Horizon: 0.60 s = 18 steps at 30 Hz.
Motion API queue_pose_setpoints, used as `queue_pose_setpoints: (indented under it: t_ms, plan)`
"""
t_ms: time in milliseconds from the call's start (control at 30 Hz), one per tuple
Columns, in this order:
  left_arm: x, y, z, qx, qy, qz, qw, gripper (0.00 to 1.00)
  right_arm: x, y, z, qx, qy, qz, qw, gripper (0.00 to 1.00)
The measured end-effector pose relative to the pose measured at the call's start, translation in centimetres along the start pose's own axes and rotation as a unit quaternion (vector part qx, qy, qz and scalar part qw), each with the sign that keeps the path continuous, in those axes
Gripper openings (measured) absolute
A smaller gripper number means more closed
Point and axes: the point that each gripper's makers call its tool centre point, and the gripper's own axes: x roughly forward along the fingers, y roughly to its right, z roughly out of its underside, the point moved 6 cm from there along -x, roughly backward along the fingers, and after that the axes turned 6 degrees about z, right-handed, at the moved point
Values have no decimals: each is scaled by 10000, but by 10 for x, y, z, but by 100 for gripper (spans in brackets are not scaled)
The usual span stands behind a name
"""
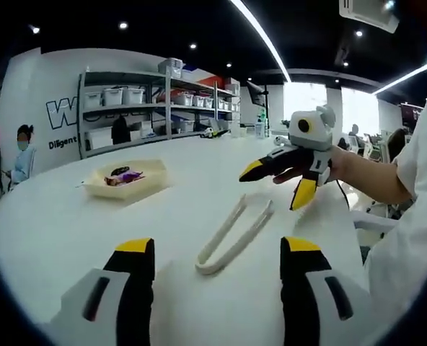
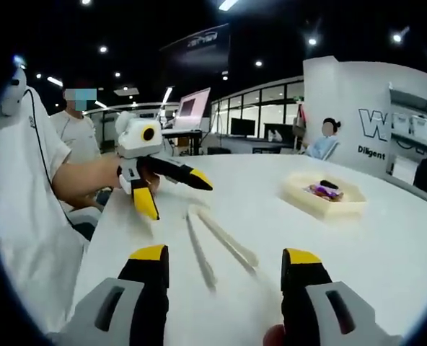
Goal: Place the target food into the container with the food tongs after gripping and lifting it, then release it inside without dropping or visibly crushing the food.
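- In the left gripper view, the left gripper (image 1: 218, 256) is seen with its two yellow-tipped black jaws set wide apart, nothing held between them.
- The cream food tongs (image 1: 234, 236) are found lying flat on the white table (image 1: 69, 231), just ahead of those jaws, their joined end nearest the camera and their two arms spread away from it.
- The right gripper (image 1: 277, 184) is seen beyond the tongs, raised off the table in a person's hand (image 1: 300, 167), its jaws parted and empty.
- In the right gripper view, the right gripper's (image 2: 224, 261) jaws are likewise shown wide, with the tongs (image 2: 217, 245) on the table between and ahead of them.
- The shallow cream container (image 1: 125, 180) is placed well apart from the tongs, with the dark and purple wrapped food (image 1: 122, 175) lying inside it.
- Shelving with storage bins (image 1: 138, 104) is seen against the far wall.
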Motion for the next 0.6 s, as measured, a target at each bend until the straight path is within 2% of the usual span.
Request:
queue_pose_setpoints:
  t_ms: [600]
  plan:
    - [-6, 9, -3, -219, 43, -216, 9995, 79, -9, -11, -8, 101, -15, 208, 9997, 65]
